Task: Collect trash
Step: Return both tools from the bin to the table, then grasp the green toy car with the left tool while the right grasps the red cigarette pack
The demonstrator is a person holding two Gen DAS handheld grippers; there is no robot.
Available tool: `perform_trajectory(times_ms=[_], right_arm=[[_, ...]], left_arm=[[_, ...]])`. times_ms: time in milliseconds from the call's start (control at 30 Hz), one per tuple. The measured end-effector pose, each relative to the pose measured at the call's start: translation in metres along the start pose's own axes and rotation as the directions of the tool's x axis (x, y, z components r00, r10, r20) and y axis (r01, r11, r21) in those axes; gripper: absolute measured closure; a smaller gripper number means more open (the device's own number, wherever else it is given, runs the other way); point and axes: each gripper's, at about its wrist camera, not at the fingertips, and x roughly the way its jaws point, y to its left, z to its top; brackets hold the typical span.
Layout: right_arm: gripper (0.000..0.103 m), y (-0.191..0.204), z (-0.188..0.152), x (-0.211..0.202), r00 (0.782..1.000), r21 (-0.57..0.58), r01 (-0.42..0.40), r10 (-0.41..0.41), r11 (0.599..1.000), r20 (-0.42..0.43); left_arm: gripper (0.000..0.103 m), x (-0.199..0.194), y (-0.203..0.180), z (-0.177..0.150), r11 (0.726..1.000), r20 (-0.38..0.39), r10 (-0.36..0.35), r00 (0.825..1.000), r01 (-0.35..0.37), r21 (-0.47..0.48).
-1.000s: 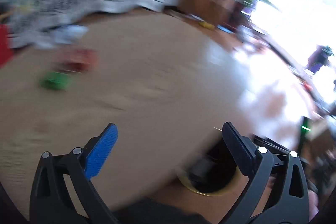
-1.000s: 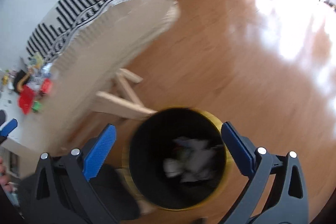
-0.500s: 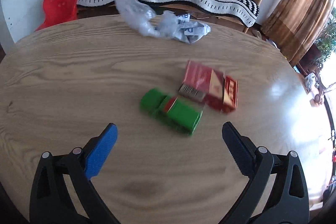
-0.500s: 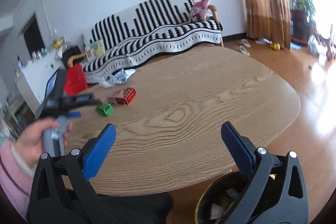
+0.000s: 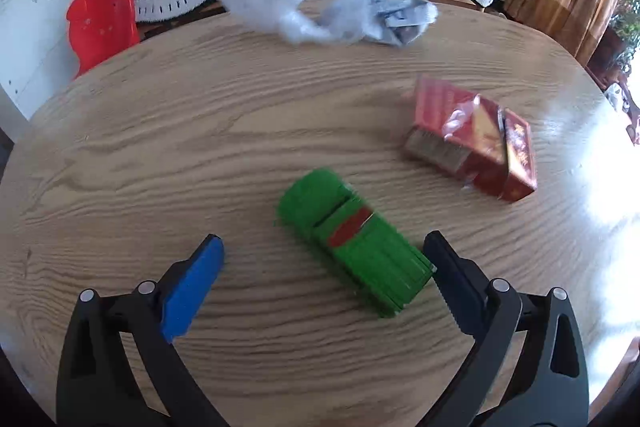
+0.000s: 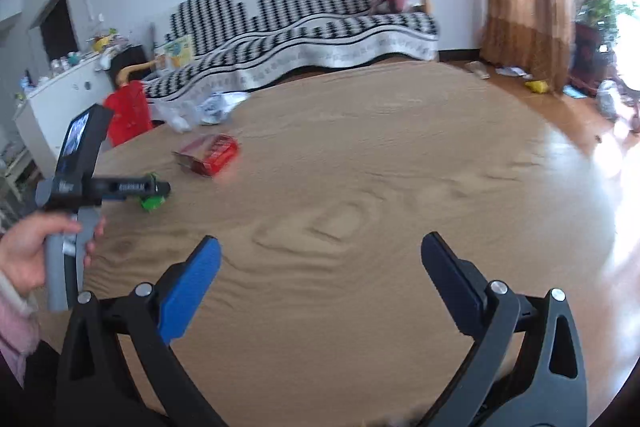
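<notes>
Both hand-held grippers gape empty, left point(image 5: 322, 253) nearing green box point(image 5: 354, 241), labels unreadable

Each hand-held gripper is a black plastic frame of two triangular, cut-out arms with silver screw heads at the joints. The left gripper point(image 5: 322, 253) and right gripper point(image 6: 320, 253) each carry one bright blue pad and one dark navy ribbed pad on their fingers point(image 5: 192, 291). A grey handle, a small screen, a pink sleeve cuff point(image 6: 14, 323).

Daylit room; fisheye views, moderate motion blur.
Window glare whitens the right table point(image 5: 592, 211) edge; green box point(image 5: 352, 239) smeared; black vignette at corners.
</notes>
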Motion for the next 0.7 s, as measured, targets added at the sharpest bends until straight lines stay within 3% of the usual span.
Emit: perform_trajectory(times_ms=[167,267,367,467,600,700], right_arm=[[0.006,0.05,0.03,0.061,0.996,-0.187,-0.051,0.036,0.981,-0.08],[0.006,0.071,0.049,0.102,0.981,-0.255,-0.102,0.056,0.962,-0.184],[0.006,0.087,0.064,0.139,0.967,-0.331,-0.114,0.029,0.937,-0.251],[0.006,0.101,0.078,0.169,0.957,-0.371,-0.156,0.047,0.915,-0.285],[0.006,0.116,0.088,0.198,0.962,-0.47,-0.136,0.002,0.872,-0.275],[0.006,0.119,0.094,0.212,0.944,-0.443,-0.21,0.062,0.872,-0.325]], left_arm=[[0.006,-0.001,0.021,-0.007,1.0,0.06,-0.01,0.998,0.01,0.011],[0.006,-0.001,0.026,-0.007,0.998,0.056,-0.034,0.998,0.032,0.048],[0.006,0.001,0.039,-0.005,1.0,0.058,-0.012,0.998,0.012,0.009],[0.006,0.003,0.049,-0.004,1.0,0.073,-0.011,0.997,0.01,0.008],[0.006,0.005,0.063,0.0,1.0,0.079,0.0,0.997,0.001,-0.01],[0.006,0.007,0.073,0.002,1.0,0.085,0.007,0.996,-0.005,-0.021]])
